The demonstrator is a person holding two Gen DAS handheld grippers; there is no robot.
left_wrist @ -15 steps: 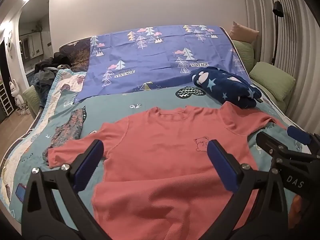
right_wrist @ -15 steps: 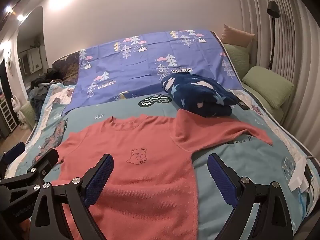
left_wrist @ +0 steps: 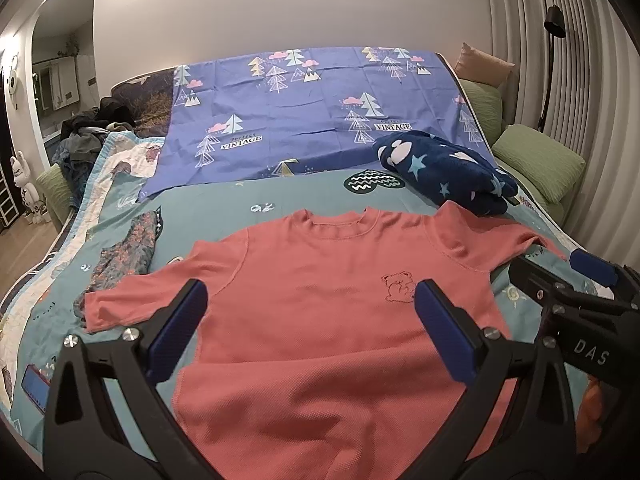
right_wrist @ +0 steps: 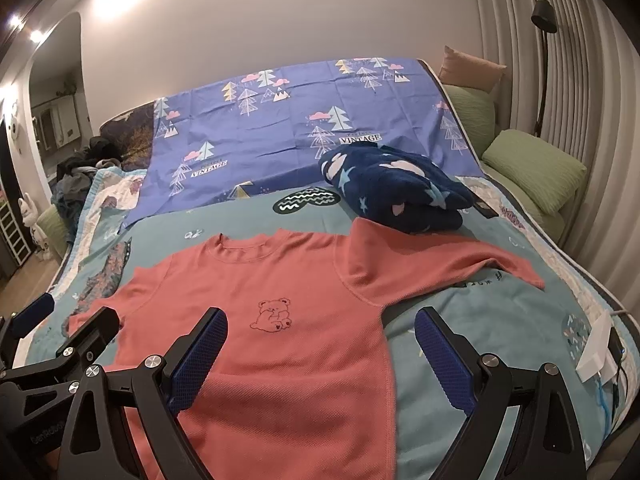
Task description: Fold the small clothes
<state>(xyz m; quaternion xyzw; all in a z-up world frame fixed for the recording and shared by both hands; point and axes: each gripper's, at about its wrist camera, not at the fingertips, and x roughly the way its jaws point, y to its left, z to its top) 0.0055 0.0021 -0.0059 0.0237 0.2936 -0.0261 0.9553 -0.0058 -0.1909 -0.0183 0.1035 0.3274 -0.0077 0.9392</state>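
Observation:
A coral-pink child's shirt (left_wrist: 328,304) with a small bear outline on the chest lies flat, face up, on the teal bed cover, neck toward the far side, both sleeves spread out. It also shows in the right wrist view (right_wrist: 280,320). My left gripper (left_wrist: 310,332) is open and empty, hovering over the shirt's lower body. My right gripper (right_wrist: 320,354) is open and empty above the shirt's right hem edge. The right gripper also appears at the right edge of the left wrist view (left_wrist: 568,288).
A folded navy star-print fleece (right_wrist: 392,188) sits beyond the right sleeve. A floral patterned garment (left_wrist: 124,256) lies by the left sleeve. A purple tree-print sheet (left_wrist: 312,120) covers the far bed. Green pillows (left_wrist: 540,160) line the right side. A white charger (right_wrist: 600,352) lies at the right edge.
Both grippers have shifted only slightly; the shirt lies as before and both grippers stay open.

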